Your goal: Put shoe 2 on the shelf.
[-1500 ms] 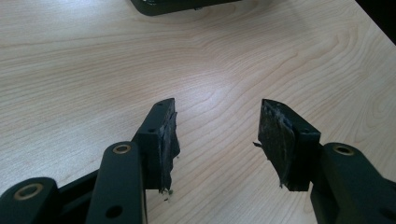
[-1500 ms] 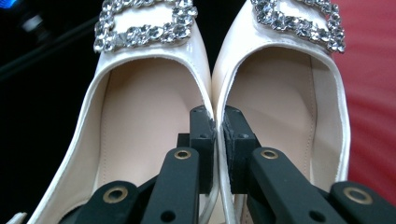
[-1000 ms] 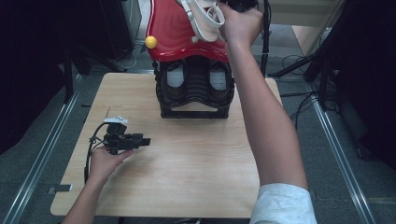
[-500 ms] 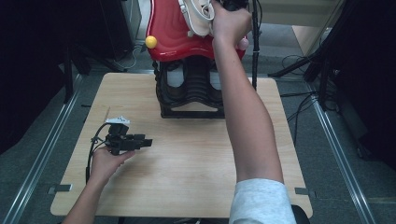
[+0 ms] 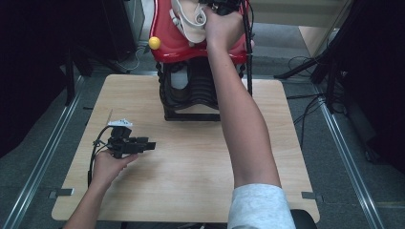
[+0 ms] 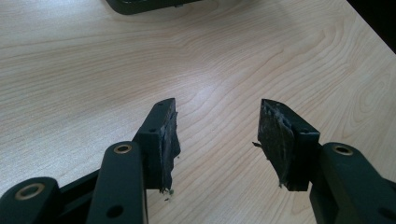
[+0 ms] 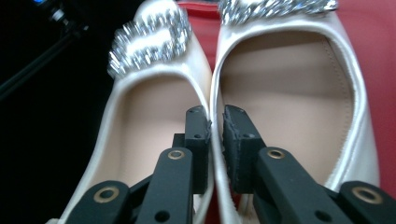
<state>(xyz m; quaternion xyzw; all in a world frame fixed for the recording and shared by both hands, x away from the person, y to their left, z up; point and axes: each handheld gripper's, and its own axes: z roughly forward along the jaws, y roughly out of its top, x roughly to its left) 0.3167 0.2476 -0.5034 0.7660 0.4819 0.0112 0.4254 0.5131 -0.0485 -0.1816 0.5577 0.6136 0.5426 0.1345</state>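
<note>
A pair of cream shoes (image 5: 190,25) with glittering buckles lies on top of a red object (image 5: 168,44) at the table's far edge. My right gripper (image 7: 215,116) pinches the touching inner walls of the left shoe (image 7: 149,112) and the right shoe (image 7: 285,93). Its jaws have just been opening slightly, with both walls still between the pads. In the high view the right gripper (image 5: 223,5) is mostly hidden behind the hand. My left gripper (image 5: 150,144) rests low over the table's left side. Its jaws (image 6: 217,121) stand open over bare wood.
The red object has a yellow knob (image 5: 154,43) and stands on a black ribbed base (image 5: 191,93) at the back of the wooden table (image 5: 191,181). Metal rails run along both sides. Cables and dark stands lie on the floor to the right.
My right hand has shifted left along the top of the red object, and the shoes moved left with it. The left hand and gripper stayed put.
</note>
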